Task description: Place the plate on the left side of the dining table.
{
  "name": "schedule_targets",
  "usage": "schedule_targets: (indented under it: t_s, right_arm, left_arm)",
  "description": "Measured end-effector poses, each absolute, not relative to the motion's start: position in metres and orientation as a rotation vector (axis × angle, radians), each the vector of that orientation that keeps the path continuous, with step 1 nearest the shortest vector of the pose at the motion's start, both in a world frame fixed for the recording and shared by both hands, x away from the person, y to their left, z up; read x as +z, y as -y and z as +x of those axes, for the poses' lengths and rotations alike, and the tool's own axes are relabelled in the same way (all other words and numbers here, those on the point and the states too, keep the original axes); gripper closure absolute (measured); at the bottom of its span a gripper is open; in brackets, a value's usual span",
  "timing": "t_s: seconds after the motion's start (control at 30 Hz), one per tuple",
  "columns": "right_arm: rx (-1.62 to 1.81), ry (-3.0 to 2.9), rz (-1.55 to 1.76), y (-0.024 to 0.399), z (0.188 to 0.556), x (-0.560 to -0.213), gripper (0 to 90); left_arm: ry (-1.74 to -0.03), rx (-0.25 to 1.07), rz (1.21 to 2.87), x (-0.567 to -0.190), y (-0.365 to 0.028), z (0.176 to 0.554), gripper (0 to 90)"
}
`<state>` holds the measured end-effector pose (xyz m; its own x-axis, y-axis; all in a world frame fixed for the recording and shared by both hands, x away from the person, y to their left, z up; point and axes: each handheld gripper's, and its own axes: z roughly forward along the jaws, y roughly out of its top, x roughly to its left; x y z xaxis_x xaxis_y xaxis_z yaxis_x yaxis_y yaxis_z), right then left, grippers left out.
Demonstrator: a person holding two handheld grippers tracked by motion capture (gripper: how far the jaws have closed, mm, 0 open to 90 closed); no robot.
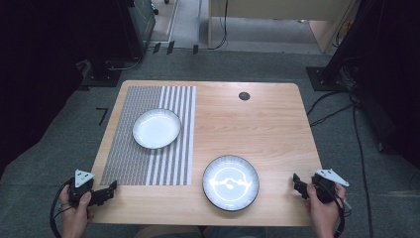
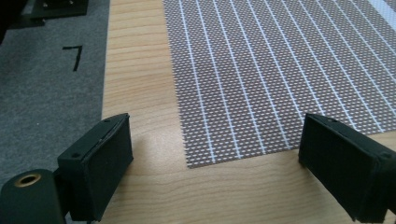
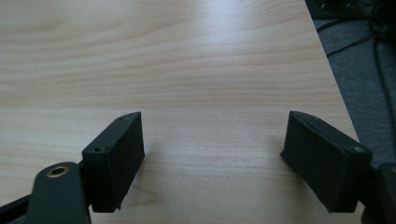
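My left gripper (image 1: 110, 189) is black with blocky screwed jaws, a grey three-cornered plate and looping black cable; my right gripper (image 1: 297, 183) matches it.

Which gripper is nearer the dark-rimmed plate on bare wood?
Right. The right gripper sits just beyond the dark-rimmed plate; the left gripper is farther, by the striped placemat's near corner.

Right gripper (image 3: 212, 158) jaws apart over bare table (image 3: 187, 70)
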<state>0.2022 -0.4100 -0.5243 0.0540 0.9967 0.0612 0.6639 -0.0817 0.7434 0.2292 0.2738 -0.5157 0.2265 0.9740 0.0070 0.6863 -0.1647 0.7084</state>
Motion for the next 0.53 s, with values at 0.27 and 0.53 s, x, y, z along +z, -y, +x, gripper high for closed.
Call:
schedule_targets:
  t_s: [0.27,0.53]
  right_arm:
    - [0.76,-1.666,1.797,0.4044,0.2038,-0.525,16.0]
    - [0.76,-1.667,1.798,0.4043,0.2039,-0.525,15.3]
  left_arm:
    - [-1.498,0.641,1.918,-0.5176,-0.2757,0.2288,8.7]
    - [-1.496,0.644,1.911,-0.5182,-0.2757,0.2285,8.7]
